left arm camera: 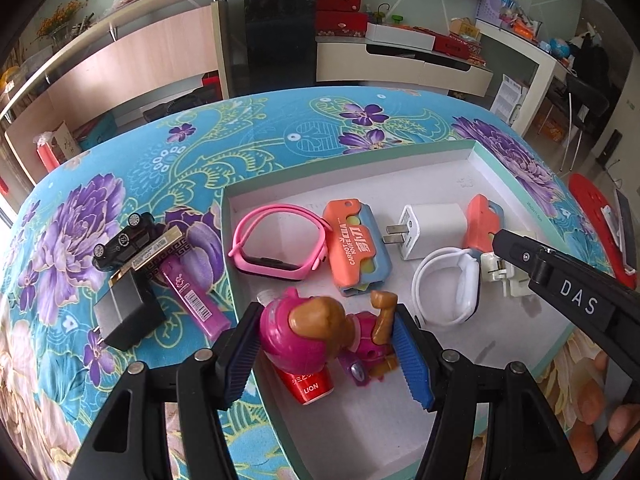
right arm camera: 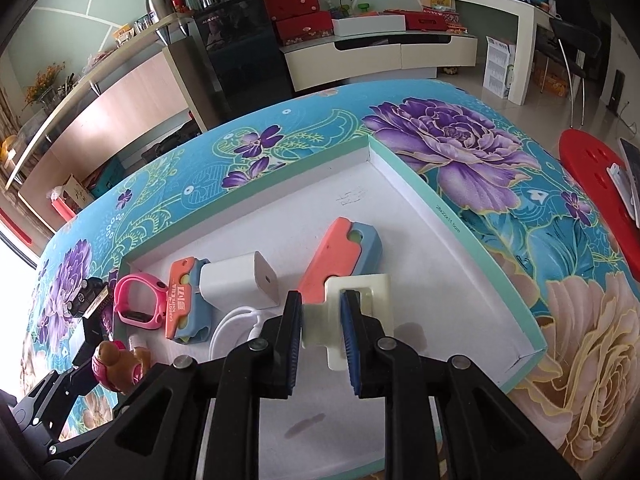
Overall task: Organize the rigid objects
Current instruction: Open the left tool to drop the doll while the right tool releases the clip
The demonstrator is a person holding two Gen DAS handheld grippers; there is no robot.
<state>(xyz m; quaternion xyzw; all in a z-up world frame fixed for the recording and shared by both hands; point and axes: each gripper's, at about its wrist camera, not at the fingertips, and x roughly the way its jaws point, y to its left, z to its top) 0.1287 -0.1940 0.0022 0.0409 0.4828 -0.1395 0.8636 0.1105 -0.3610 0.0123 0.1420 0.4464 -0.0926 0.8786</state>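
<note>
A shallow white box (left arm camera: 448,172) with a teal rim lies on the flowered table. My left gripper (left arm camera: 326,322) is shut on a pink and brown toy dog (left arm camera: 304,328), held over the box's near left corner above a red Lion tube (left arm camera: 310,386). My right gripper (right arm camera: 320,312) is shut on a cream plastic clip (right arm camera: 360,292) low inside the box (right arm camera: 416,196). In the box lie a pink watch band (left arm camera: 276,246), two orange and blue carrot knives (left arm camera: 358,246) (right arm camera: 340,256), a white charger (left arm camera: 430,230) and a white band (left arm camera: 448,284).
Left of the box on the cloth lie a black toy car (left arm camera: 124,244), a gold-edged box (left arm camera: 158,252), a black charger (left arm camera: 128,312) and a purple lighter (left arm camera: 196,300). A red stool (right arm camera: 596,184) stands to the right of the table. Cabinets stand behind.
</note>
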